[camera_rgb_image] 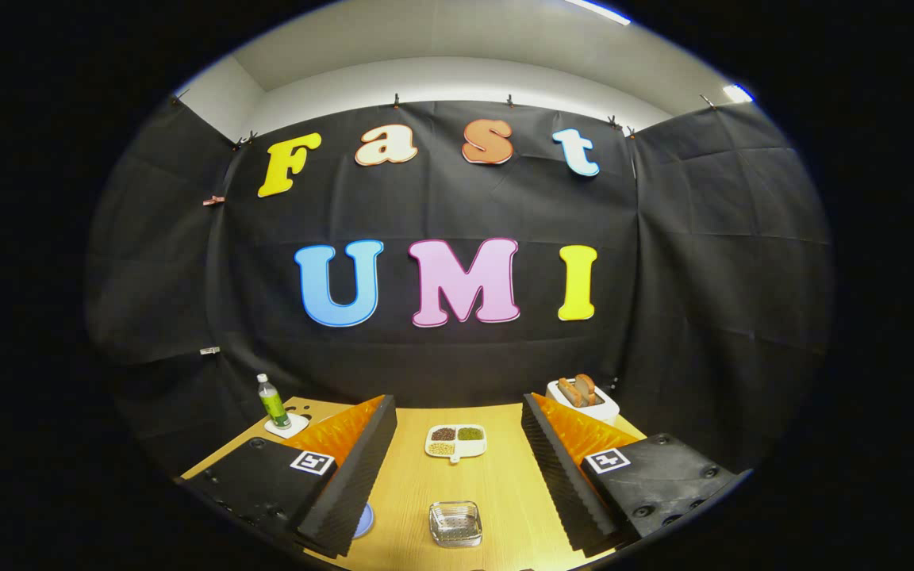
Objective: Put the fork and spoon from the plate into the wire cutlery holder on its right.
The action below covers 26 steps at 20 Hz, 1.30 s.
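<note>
I hold the gripper (457,468) high over the wooden surface (497,492), jaws wide apart and gripping nothing. The wire cutlery holder (455,523) sits between the fingers, close in. A blue plate edge (364,519) peeks out beside the left finger; I cannot see fork or spoon. My judgement: tip down and swing left to find them first. Beyond lie a 4-section dish of grains (456,441), a green bottle (273,401) and a toaster with bread (581,396), all well clear.
</note>
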### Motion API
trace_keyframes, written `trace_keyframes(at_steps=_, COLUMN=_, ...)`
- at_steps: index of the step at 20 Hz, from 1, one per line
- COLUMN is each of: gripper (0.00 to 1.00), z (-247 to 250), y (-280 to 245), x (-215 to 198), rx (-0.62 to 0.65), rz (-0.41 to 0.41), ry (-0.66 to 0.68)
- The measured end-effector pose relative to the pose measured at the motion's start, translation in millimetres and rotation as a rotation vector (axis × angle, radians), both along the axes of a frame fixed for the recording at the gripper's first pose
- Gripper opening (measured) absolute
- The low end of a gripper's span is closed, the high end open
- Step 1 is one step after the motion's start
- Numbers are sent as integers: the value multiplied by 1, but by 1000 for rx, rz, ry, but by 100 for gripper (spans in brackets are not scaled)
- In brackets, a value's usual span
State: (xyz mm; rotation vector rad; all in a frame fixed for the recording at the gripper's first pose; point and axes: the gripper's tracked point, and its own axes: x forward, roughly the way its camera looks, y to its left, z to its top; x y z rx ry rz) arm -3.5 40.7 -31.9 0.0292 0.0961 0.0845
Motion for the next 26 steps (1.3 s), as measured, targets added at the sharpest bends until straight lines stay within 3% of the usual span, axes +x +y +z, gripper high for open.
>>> trace_keyframes(at_steps=5, gripper=99, z=-19, y=42, x=7, rx=-7, rz=75, ry=59)
trace_keyframes(at_steps=9, gripper=99, z=-48, y=96, x=7, rx=-2, rz=180, ry=143)
trace_keyframes(at_steps=17, gripper=99, z=-157, y=175, x=3, rx=-67, rz=335, ry=432)
trace_keyframes(at_steps=26, gripper=99, z=-281, y=207, x=-6, rx=-207, rz=400, ry=728)
